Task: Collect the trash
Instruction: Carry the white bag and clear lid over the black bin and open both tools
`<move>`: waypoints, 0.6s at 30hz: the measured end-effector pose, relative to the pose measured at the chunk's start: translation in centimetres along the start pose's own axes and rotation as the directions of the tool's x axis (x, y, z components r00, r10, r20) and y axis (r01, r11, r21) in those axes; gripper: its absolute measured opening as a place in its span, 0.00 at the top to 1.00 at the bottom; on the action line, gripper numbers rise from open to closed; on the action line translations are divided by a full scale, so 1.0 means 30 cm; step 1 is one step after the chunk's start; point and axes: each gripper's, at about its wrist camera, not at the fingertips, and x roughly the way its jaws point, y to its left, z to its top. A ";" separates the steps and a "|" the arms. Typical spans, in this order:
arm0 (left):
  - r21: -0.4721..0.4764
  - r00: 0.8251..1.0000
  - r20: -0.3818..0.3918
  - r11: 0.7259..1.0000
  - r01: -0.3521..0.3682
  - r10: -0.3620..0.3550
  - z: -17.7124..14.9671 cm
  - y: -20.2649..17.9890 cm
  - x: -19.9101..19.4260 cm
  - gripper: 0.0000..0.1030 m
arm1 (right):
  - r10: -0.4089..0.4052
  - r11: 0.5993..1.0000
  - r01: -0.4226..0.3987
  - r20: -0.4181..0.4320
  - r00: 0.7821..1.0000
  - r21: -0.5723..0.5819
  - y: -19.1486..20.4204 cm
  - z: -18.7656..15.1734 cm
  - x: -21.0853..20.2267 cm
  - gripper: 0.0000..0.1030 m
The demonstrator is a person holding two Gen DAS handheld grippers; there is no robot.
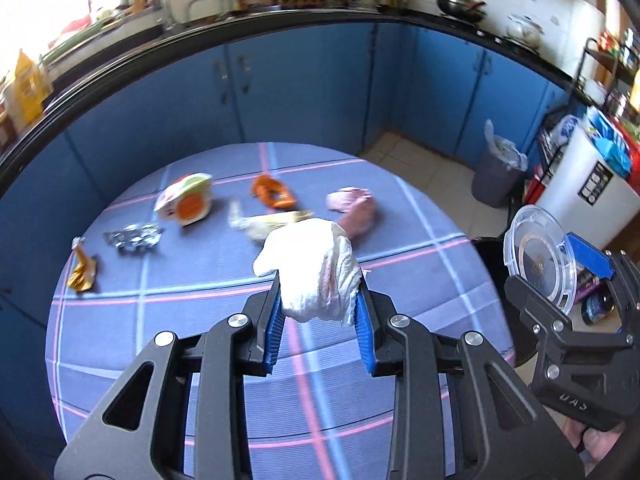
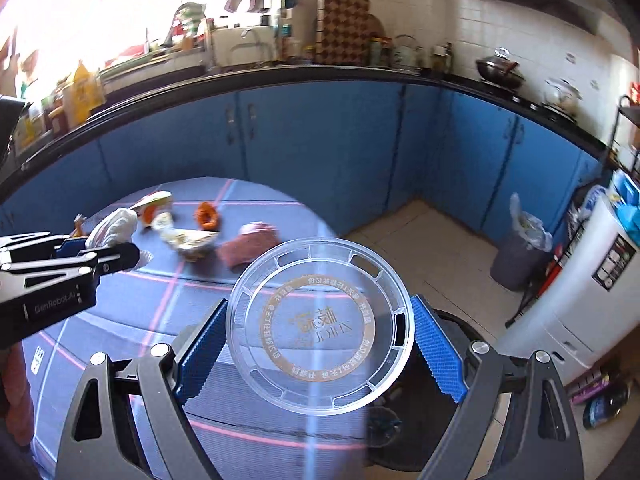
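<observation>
L gripper (image 1: 320,304) is clamped on a crumpled white tissue wad (image 1: 310,268), held up above the round table w/ the blue plaid cloth (image 1: 200,360). R gripper (image 2: 316,344) has its jaws wide, pinching a clear round plastic lid (image 2: 320,332) by its edges, over the table's rim and a black bin (image 2: 460,324) beside it. Still lying on the cloth: foil scrap (image 1: 132,237), orange wrapper (image 1: 274,192), pink wrapper (image 1: 354,210), cup lid w/ orange print (image 1: 186,200), small brownish-gold wrapper (image 1: 82,272).
</observation>
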 end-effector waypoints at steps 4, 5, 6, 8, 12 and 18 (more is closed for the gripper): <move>0.046 1.000 -0.001 0.999 0.009 -0.009 0.026 -0.106 0.021 0.69 | -0.025 0.999 0.025 -0.001 1.000 0.031 -0.092 -0.004 0.003 0.17; 0.053 1.000 -0.001 0.999 0.010 -0.010 0.029 -0.124 0.024 0.69 | -0.030 0.999 0.030 -0.002 1.000 0.036 -0.110 -0.007 0.005 0.17; 0.063 1.000 0.000 0.998 0.013 -0.013 0.037 -0.149 0.029 0.69 | -0.037 0.998 0.038 -0.006 0.999 0.046 -0.137 -0.009 0.010 0.17; 0.080 1.000 0.000 0.997 0.019 -0.019 0.048 -0.187 0.040 0.69 | -0.043 0.997 0.044 -0.010 0.999 0.059 -0.168 -0.012 0.019 0.17; 0.112 1.000 -0.003 0.993 0.030 -0.029 0.072 -0.263 0.063 0.69 | -0.051 0.995 0.053 -0.018 0.999 0.089 -0.241 -0.017 0.042 0.16; 0.145 0.999 0.005 0.989 0.033 -0.034 0.104 -0.337 0.084 0.69 | -0.071 0.992 0.073 -0.021 0.997 0.103 -0.296 -0.011 0.075 0.16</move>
